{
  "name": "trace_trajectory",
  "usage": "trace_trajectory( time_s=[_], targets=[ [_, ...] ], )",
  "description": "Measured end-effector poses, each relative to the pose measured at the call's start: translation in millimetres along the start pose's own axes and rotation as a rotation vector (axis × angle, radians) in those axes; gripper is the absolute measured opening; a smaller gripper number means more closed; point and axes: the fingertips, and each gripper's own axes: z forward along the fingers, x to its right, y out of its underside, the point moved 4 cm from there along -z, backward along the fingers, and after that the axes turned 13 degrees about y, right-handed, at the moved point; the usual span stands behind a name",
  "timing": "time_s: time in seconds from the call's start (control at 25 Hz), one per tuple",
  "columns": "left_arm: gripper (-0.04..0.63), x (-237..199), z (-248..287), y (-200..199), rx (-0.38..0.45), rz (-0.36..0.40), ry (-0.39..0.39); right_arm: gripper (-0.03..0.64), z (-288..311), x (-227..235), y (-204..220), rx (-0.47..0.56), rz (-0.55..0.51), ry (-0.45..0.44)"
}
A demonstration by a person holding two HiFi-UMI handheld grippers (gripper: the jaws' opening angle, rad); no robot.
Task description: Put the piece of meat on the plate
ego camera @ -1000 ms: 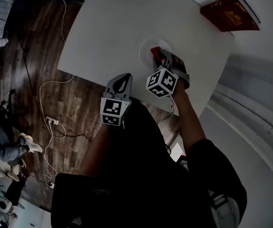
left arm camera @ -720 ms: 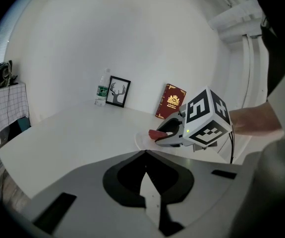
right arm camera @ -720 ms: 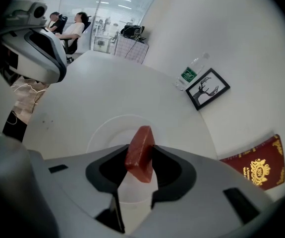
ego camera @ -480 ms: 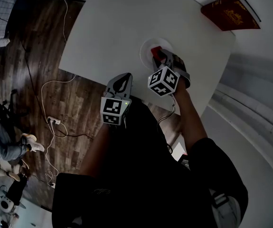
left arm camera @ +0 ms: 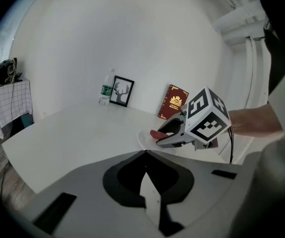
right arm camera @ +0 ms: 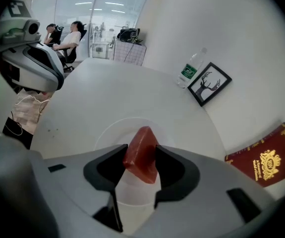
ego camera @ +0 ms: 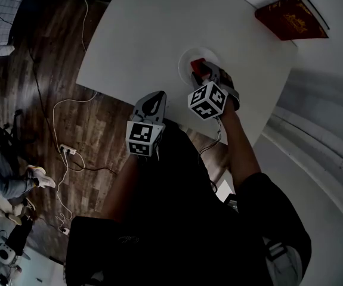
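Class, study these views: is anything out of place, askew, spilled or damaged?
Only the piece of meat: it stands tilted on edge over the plate, touching both jaws of the right tool, which have just been opening. Nothing looks spilled or damaged.

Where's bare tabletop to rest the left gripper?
Bare: the table left of the plate, out to its edge. Crowded: the plate under the piece of meat, and the far side with water bottle, deer picture, red book.
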Motion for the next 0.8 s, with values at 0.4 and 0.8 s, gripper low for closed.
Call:
trace_trajectory(
  time_s=[0.4, 0.8],
  targets=[
    [0.002, 2.5, -1.3, 2.1, 0.008, -0.005, 0.001, 0.198, -1.7, -4.3, 0.0, 0.000, 0.011, -0.009],
    [0.002, 2.7, -6.1, 6.0, 0.003, -0.011, -0.001, 0.206, -2.0, -6.6, -0.7, 0.000, 0.017, -0.012]
  ],
)
